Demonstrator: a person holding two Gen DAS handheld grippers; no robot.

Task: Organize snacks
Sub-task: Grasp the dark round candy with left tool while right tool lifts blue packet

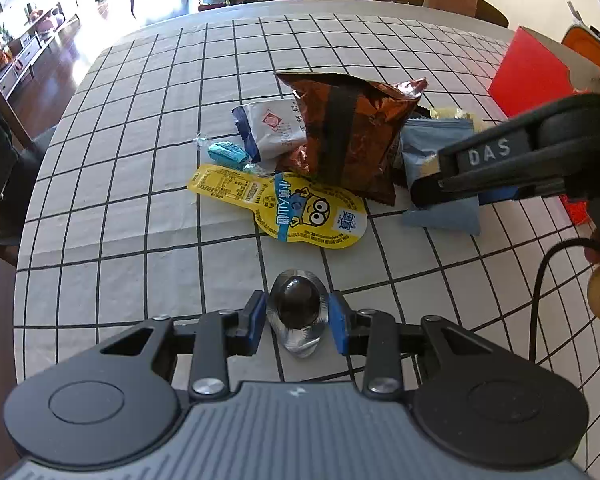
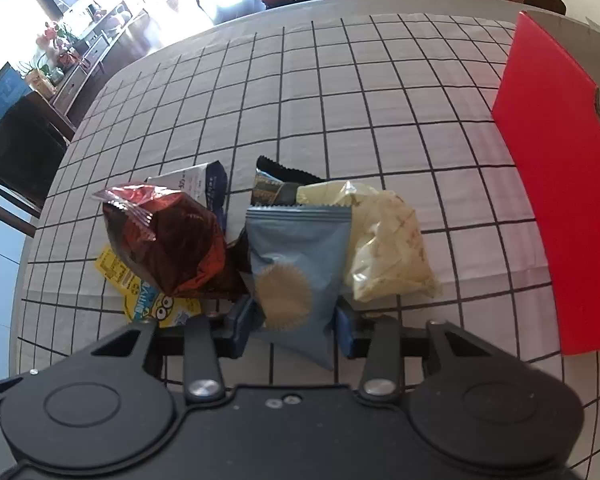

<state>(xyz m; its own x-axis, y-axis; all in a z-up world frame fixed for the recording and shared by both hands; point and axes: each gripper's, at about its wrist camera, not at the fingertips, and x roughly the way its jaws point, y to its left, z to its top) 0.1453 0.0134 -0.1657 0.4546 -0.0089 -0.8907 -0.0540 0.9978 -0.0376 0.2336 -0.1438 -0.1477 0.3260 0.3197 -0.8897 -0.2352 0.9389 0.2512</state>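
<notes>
Left gripper (image 1: pixel 295 322) is down on the checked cloth (image 1: pixel 139 208), blue pads pinched against a foil-wrapped dark sweet (image 1: pixel 296 307) near the table's front edge. Right gripper (image 2: pixel 293 326) is narrowed on the lower end of a blue packet (image 2: pixel 300 256). That packet lies between the brown bag (image 2: pixel 171 240) and the cream bag (image 2: pixel 388 248). Red box (image 2: pixel 560 184) stands off right.

The right claw (image 1: pixel 428 184) bore "DAS" in pale letters on its finger. Print on the yellow cartoon packet (image 1: pixel 300 208) was too distorted to read.
</notes>
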